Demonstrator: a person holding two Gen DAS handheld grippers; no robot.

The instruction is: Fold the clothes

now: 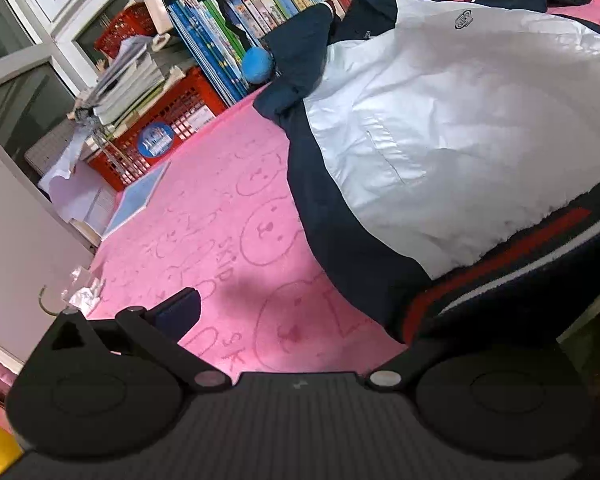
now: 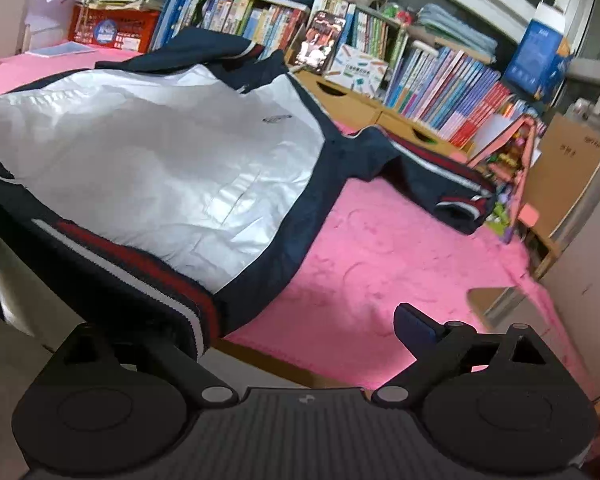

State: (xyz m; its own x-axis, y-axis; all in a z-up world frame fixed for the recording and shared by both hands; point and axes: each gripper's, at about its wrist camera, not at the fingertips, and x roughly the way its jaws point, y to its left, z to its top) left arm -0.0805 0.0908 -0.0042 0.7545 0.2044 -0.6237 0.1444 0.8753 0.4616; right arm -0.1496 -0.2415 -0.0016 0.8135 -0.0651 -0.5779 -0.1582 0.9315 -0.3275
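A white and navy jacket (image 1: 440, 120) lies front up on the pink blanket (image 1: 220, 220). Its red and white striped hem (image 1: 500, 264) points toward me. My left gripper (image 1: 300, 320) is open wide at the hem's left corner. One fingertip (image 1: 180, 312) shows over the blanket, and the other is hidden by the hem. In the right wrist view the jacket (image 2: 160, 140) fills the left side, with one sleeve (image 2: 440, 176) stretched out to the right. My right gripper (image 2: 300, 332) is open at the hem's (image 2: 132, 264) right corner, with only its right fingertip (image 2: 414, 328) showing.
Rows of books (image 2: 452, 92) and wooden drawers (image 2: 352, 100) line the far side of the bed. A red crate (image 1: 172, 128) with stacked papers stands at the left, a flat blue book (image 1: 140, 196) beside it. The bed's wooden edge (image 2: 280, 364) runs just below the hem.
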